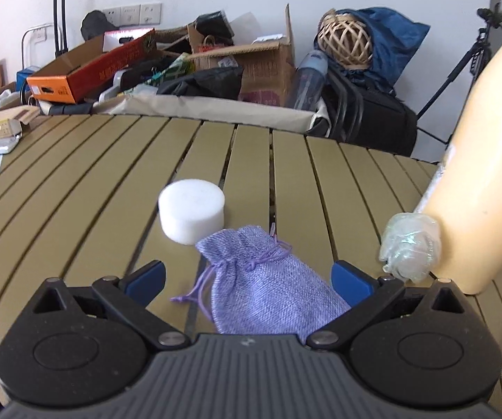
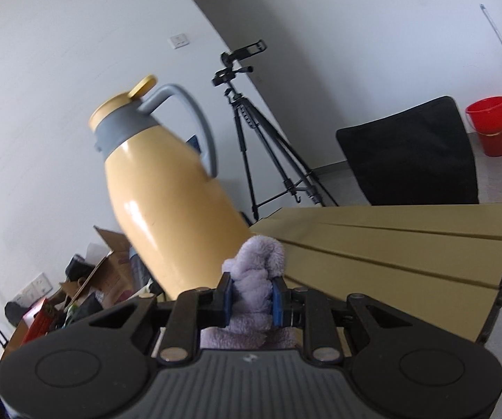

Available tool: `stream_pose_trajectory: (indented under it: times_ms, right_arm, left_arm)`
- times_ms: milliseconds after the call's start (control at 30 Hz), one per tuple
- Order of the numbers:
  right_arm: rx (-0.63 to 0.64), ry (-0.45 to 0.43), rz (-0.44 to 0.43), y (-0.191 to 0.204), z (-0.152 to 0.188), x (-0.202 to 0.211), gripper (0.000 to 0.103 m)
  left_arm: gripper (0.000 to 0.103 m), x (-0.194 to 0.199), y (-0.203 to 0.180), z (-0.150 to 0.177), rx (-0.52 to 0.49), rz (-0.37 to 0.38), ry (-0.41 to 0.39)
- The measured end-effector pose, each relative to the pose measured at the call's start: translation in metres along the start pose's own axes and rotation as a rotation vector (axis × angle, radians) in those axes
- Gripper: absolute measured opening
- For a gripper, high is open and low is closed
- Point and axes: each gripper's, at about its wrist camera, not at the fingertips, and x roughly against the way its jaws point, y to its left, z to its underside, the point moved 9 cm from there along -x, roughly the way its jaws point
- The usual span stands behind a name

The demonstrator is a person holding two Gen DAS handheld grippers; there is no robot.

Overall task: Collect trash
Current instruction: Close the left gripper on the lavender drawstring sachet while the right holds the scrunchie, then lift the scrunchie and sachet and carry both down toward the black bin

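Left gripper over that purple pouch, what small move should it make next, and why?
Probably ease forward and down, then close on the purple drawstring pouch. The left gripper has its jaws wide open, with the pouch lying between them on the slatted table, not yet pinched. The right gripper is already shut on a fuzzy lilac cloth, so it looks occupied.

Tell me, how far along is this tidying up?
Nothing visibly finished; no trash container shows in either view. In hand: the right gripper is shut on a fluffy lilac cloth. The left gripper hangs open around a purple drawstring pouch, not yet gripping. Still on the slatted table: a white foam cylinder, a crumpled clear wrapper, beside the yellow jug.
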Motion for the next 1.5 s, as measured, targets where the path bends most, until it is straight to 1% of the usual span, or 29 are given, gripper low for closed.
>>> stream_pose_trajectory:
  times_ms: [133,233,467,567,667,700,767,800,900,967,1033,1067,1133,1167,1233,1300,1433,1500]
  right_arm:
    - [-0.031,-0.012,0.013,-0.010,-0.005,0.002,0.021]
    - [-0.030,-0.016,0.015,-0.011,-0.007,0.001,0.021]
    - [-0.041,-0.005,0.019,-0.014,-0.005,-0.001,0.021]
    - [-0.052,0.003,0.010,-0.014,-0.005,-0.003,0.021]
    - [-0.072,0.015,0.000,-0.015,-0.004,-0.005,0.021]
    - [-0.075,0.017,-0.001,-0.014,-0.003,-0.005,0.021]
    - [-0.077,0.016,-0.003,-0.014,-0.003,-0.004,0.021]
    - [-0.078,0.015,-0.004,-0.015,-0.004,-0.004,0.021]
    - [-0.083,0.017,-0.009,-0.015,-0.004,-0.003,0.021]
    - [-0.088,0.022,-0.015,-0.015,-0.003,-0.003,0.021]
    - [-0.095,0.024,-0.021,-0.016,-0.004,-0.002,0.021]
    - [-0.097,0.022,-0.023,-0.016,-0.005,-0.002,0.021]
    - [-0.100,0.020,-0.026,-0.017,-0.005,0.000,0.021]
    - [-0.103,0.019,-0.028,-0.017,-0.006,0.001,0.021]
    - [-0.110,0.015,-0.030,-0.017,-0.007,0.002,0.021]
    - [-0.118,0.010,-0.034,-0.018,-0.009,0.004,0.021]
    - [-0.129,0.014,-0.051,-0.016,-0.009,0.005,0.021]
    - [-0.131,0.016,-0.062,-0.013,-0.009,0.006,0.021]
  left_arm:
    - [0.103,-0.022,-0.008,0.000,0.013,-0.021,0.026]
    - [0.103,-0.034,-0.012,0.004,0.027,-0.031,0.055]
    - [0.103,-0.046,-0.016,0.010,0.018,-0.068,0.069]
    - [0.103,-0.050,-0.018,0.013,0.011,-0.071,0.090]
    - [0.103,-0.050,-0.018,0.013,0.007,-0.074,0.087]
    - [0.101,-0.050,-0.018,0.014,0.006,-0.075,0.085]
    - [0.095,-0.048,-0.018,0.014,0.004,-0.081,0.079]
    - [0.090,-0.046,-0.018,0.014,-0.001,-0.081,0.072]
    - [0.083,-0.043,-0.019,0.015,-0.012,-0.070,0.066]
    - [0.075,-0.039,-0.020,0.017,-0.019,-0.051,0.060]
    - [0.064,-0.036,-0.020,0.017,-0.015,-0.028,0.061]
    - [0.061,-0.035,-0.021,0.018,-0.015,-0.019,0.061]
    - [0.051,-0.032,-0.021,0.019,-0.015,-0.004,0.058]
    - [0.049,-0.031,-0.020,0.020,-0.014,0.001,0.057]
    - [0.037,-0.028,-0.021,0.021,-0.023,0.011,0.052]
    - [0.032,-0.025,-0.019,0.023,-0.030,0.011,0.049]
    - [0.030,-0.017,-0.012,0.025,-0.023,0.009,0.060]
    - [0.027,-0.012,-0.009,0.026,-0.024,0.016,0.058]
